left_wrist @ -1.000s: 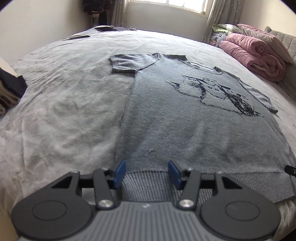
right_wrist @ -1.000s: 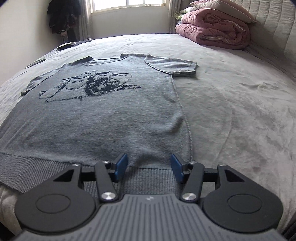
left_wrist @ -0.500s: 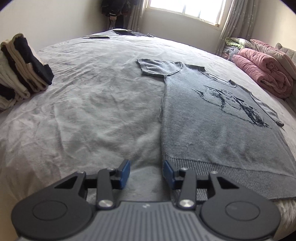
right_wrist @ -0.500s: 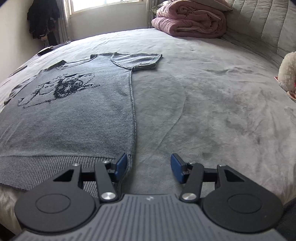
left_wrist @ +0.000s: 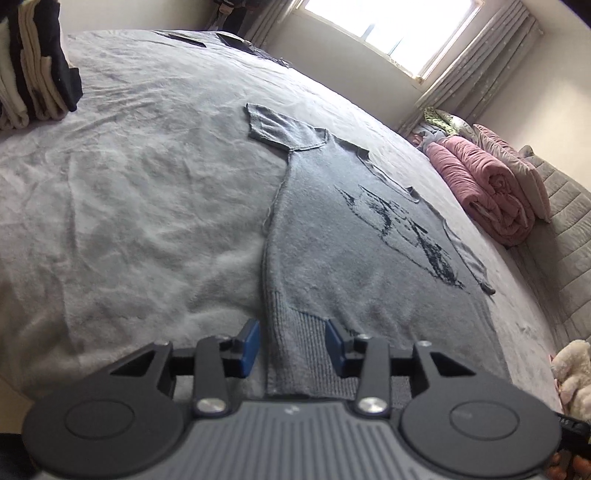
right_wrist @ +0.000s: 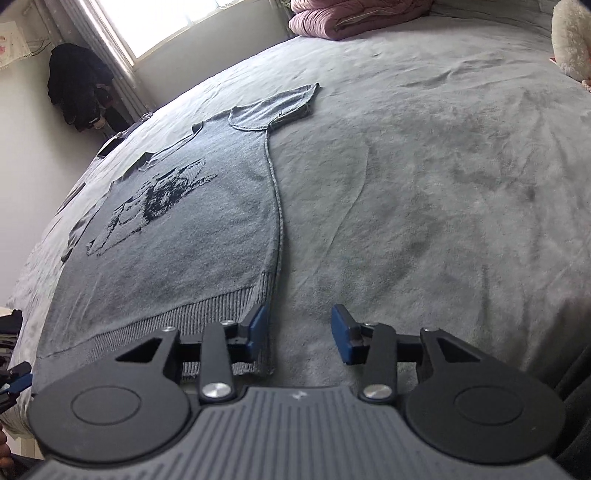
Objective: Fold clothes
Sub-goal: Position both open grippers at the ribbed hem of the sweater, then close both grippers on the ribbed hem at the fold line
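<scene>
The grey sweater lay flat near the bed's front edge. I had slid my left gripper and right gripper outward to its two hem corners; both stood open, the right one's jaws having just narrowed, ready to pinch for the first fold.

No text, label or number is legible anywhere.

Large bed under wrinkled grey plush cover, filling most of both views. Bright window at 1 o'clock in left view, pale patterned curtains beside it. Plain light walls. Rolled pink quilt at 3 o'clock against grey quilted headboard. Dark garment hanging at 10 o'clock in right view.
</scene>
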Available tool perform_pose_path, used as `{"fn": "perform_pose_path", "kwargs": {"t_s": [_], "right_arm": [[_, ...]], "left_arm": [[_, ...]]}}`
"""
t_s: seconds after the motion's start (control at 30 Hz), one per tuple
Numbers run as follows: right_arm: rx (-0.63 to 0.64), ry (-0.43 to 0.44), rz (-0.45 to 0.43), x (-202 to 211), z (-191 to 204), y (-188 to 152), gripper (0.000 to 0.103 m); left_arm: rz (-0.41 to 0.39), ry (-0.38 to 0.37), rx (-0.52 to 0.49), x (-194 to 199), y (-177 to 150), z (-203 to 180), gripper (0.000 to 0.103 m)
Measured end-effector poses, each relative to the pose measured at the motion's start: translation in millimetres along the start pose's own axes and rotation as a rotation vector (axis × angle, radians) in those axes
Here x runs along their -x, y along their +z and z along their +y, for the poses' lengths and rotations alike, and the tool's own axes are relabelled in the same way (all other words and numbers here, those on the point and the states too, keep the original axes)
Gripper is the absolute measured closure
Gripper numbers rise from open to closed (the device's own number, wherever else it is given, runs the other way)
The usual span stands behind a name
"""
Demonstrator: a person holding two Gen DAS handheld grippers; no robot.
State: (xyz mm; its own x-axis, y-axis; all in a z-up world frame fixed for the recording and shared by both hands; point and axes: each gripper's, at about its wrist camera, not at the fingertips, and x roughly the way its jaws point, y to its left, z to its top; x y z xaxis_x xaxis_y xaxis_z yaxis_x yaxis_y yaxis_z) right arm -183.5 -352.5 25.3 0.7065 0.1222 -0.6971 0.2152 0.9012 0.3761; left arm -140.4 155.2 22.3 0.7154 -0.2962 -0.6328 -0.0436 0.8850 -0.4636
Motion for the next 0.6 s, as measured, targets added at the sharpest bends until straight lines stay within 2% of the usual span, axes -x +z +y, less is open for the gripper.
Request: {"fn": "perform_pose_path", "kwargs": {"t_s": [0.17, 0.23, 0.27, 0.5, 0.6], "right_arm": [[0.034, 0.005, 0.011, -1.3, 4.3, -2.2, 0.058], [0.050, -0.004, 0.007, -2.4, 6.2, -3.7, 0.058], [0.059, -0.008, 0.004, -2.8, 7.3, -4.5, 0.058], [0.004, 0.024, -0.006, -3.0, 1.1, -2.8, 0.059], [-0.017, 0.033, -0.004, -3.7, -0.2, -2.3, 0.059]], "left_arm": [[0.003, 0.075, -0.018, -6.7, -2.5, -1.4, 0.065], [-0.001, 0.098, -0.015, -7.9, -2.9, -0.1, 0.077], [-0.002, 0.107, -0.015, -8.5, -3.0, 0.7, 0.078], [-0.002, 0.105, -0.006, -8.2, -3.4, 3.3, 0.079], [0.004, 0.089, 0.016, -9.5, -2.5, 6.0, 0.076]]}}
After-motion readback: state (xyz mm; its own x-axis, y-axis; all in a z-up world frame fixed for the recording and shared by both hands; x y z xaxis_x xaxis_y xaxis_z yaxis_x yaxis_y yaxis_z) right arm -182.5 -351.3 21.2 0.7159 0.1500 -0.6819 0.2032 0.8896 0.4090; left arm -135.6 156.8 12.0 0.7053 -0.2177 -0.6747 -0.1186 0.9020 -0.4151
